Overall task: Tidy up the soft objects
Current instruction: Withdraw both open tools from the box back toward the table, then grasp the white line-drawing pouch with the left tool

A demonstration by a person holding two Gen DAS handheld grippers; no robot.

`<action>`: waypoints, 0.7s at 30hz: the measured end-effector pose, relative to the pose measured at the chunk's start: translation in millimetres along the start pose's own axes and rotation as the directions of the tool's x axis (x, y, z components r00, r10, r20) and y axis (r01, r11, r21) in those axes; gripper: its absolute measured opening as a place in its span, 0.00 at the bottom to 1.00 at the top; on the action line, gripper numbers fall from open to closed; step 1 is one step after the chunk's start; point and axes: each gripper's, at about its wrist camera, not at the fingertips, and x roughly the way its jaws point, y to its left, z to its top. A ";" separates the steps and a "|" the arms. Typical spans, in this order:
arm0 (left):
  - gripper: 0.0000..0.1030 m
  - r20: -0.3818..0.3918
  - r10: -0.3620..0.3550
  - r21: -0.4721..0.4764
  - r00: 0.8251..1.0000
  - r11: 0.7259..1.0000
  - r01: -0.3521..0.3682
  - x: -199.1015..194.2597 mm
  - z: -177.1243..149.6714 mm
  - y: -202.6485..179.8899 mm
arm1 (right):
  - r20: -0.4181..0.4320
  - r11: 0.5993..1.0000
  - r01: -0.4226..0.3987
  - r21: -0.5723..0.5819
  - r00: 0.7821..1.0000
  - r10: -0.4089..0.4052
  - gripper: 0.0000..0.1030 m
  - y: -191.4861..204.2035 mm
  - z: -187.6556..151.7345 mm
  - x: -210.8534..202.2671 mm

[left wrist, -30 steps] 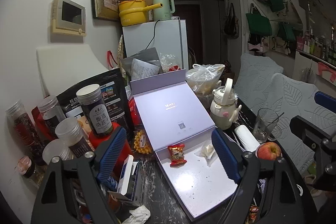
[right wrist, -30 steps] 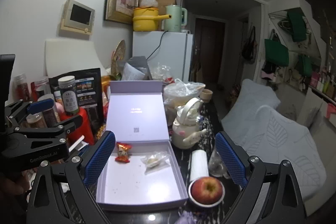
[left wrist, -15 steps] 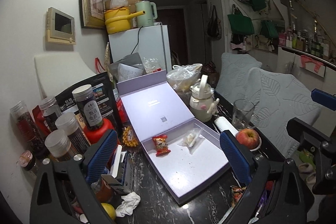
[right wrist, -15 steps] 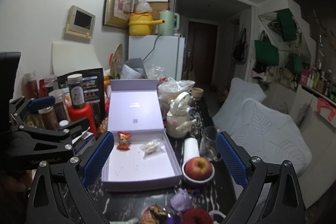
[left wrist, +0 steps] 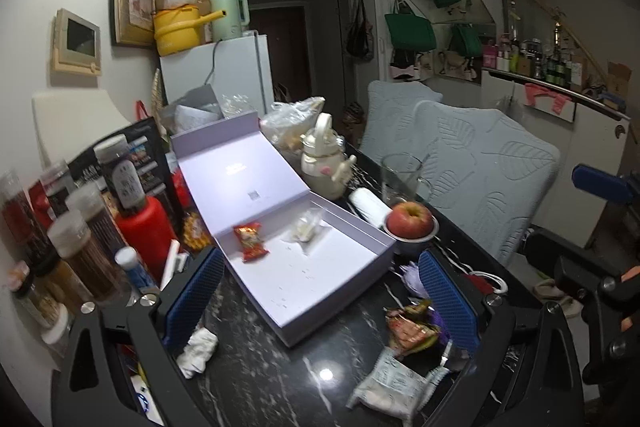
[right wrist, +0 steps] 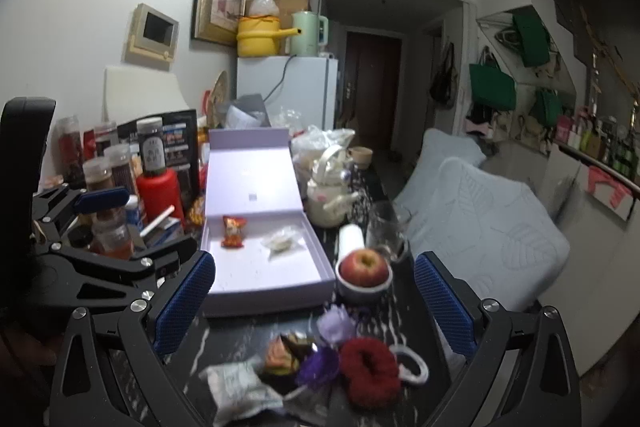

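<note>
An open lilac gift box (left wrist: 320, 291) (right wrist: 256, 287) lies on the dark marble table, its lid propped up behind. Inside lie a red snack packet (left wrist: 250, 237) (right wrist: 233, 227) and a clear bag of white pieces (left wrist: 306, 227) (right wrist: 280, 241). In front of the box sit a red scrunchie (right wrist: 370, 363), a lilac scrunchie (right wrist: 336, 321), a purple one (right wrist: 318, 367), a white hair tie (right wrist: 410, 365), a snack wrapper (left wrist: 412, 327) and a white packet (left wrist: 390, 389) (right wrist: 236, 387). My left gripper (left wrist: 320, 303) and my right gripper (right wrist: 314, 303) are both open and empty, above the near table edge.
An apple in a white bowl (right wrist: 365, 269) (left wrist: 411, 219), a glass (left wrist: 400, 177), a white roll (right wrist: 351, 239) and a teapot (left wrist: 326, 167) stand right of the box. Jars and a red bottle (right wrist: 160, 191) crowd the left. A crumpled tissue (left wrist: 198, 347) lies near left. Cushioned chairs (right wrist: 480, 219) line the right.
Both grippers have pulled back and up from the box, so the scrunchies, wrapper and packets at the near table edge have come into view. Both stay open.
</note>
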 end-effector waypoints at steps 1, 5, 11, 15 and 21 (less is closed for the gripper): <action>0.97 -0.004 -0.009 -0.003 1.000 1.000 0.009 -0.9 -3.2 -1.0 | -0.003 1.000 0.003 0.005 1.000 -0.003 0.99 -0.5 -3.4 -1.8; 0.97 -0.037 -0.047 -0.006 0.998 0.999 0.047 -0.1 -17.6 -7.8 | -0.024 1.000 0.002 0.026 1.000 -0.002 0.99 -4.1 -20.8 -9.2; 0.97 -0.083 -0.117 0.011 0.990 0.993 0.118 3.8 -39.7 -21.1 | -0.056 0.998 -0.017 0.062 0.998 0.021 0.99 -4.6 -47.6 -14.0; 0.97 -0.113 -0.130 0.051 0.985 0.989 0.137 7.6 -54.7 -32.3 | -0.080 0.996 -0.006 0.086 0.997 0.013 0.99 -4.2 -67.4 -14.4; 0.97 -0.167 -0.174 0.054 0.970 0.981 0.185 17.3 -74.5 -41.6 | -0.119 0.990 -0.025 0.137 0.992 0.041 0.99 -8.0 -94.3 -11.5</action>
